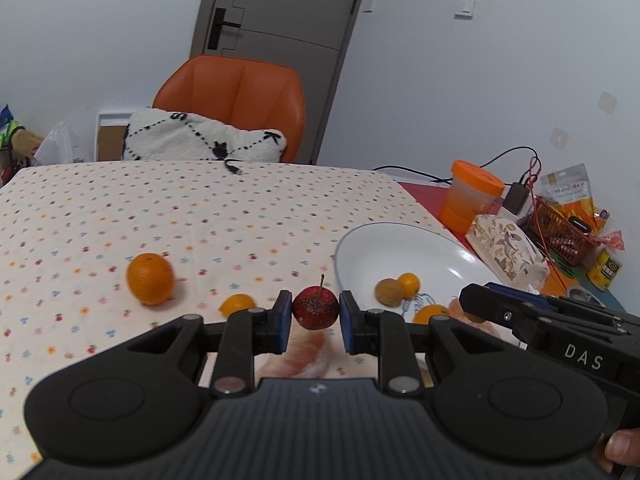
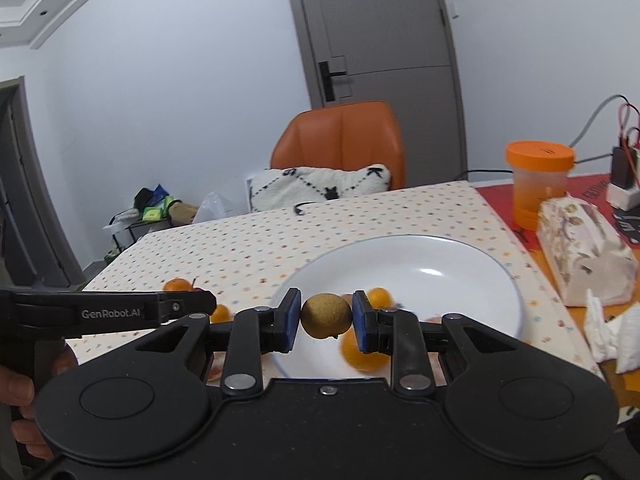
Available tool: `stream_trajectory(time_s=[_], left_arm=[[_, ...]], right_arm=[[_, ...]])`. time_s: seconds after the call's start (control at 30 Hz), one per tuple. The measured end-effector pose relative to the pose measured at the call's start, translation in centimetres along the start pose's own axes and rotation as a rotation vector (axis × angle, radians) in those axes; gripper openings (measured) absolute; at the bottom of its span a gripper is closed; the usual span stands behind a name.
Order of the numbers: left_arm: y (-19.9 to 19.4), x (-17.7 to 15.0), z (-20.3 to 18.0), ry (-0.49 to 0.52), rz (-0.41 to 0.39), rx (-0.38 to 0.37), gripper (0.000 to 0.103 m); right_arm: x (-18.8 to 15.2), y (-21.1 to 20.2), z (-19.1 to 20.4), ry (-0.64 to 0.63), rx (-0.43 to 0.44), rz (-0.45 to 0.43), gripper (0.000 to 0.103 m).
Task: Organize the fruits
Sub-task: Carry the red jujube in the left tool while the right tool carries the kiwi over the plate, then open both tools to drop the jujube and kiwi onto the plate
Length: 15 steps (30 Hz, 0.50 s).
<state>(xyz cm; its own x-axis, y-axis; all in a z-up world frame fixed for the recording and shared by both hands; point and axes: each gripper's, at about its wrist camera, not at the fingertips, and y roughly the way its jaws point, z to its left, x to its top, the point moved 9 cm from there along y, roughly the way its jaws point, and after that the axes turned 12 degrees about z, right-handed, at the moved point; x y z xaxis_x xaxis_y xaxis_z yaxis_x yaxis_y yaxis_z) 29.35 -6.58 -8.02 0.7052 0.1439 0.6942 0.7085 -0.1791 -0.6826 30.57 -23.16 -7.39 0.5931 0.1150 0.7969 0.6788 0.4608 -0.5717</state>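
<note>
Left gripper [image 1: 315,314] clamping red fruit [image 1: 315,307]; right gripper [image 2: 326,316] clamping kiwi [image 2: 326,315] over plate [image 2: 460,256] holding oranges [image 2: 378,297].

White capital letters "DAS" stand on the black body of the right tool [image 1: 472,306], at about four o'clock in the left wrist view. White lettering "GenRobot.AI" runs along the black arm of the left tool [image 2: 208,302], at about nine o'clock in the right wrist view. Print on the snack packet [image 1: 568,190] and the yellow can [image 1: 605,270] at three o'clock is too small to read.
</note>
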Motion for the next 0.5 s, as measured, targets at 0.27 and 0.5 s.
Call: stream_trajectory(time_s=[0.27, 0.5], left_arm=[[1.6, 0.4, -2.2, 0.040, 0.018, -0.008, 0.023], [3.1, 0.8, -3.8, 0.062, 0.037, -0.018, 0.023]], right_arm=[[-0.6, -0.1, -3.1, 0.054, -0.030, -0.005, 0.026], [-0.9, 0.4, -4.7, 0.085, -0.038, 0.002, 0.026]])
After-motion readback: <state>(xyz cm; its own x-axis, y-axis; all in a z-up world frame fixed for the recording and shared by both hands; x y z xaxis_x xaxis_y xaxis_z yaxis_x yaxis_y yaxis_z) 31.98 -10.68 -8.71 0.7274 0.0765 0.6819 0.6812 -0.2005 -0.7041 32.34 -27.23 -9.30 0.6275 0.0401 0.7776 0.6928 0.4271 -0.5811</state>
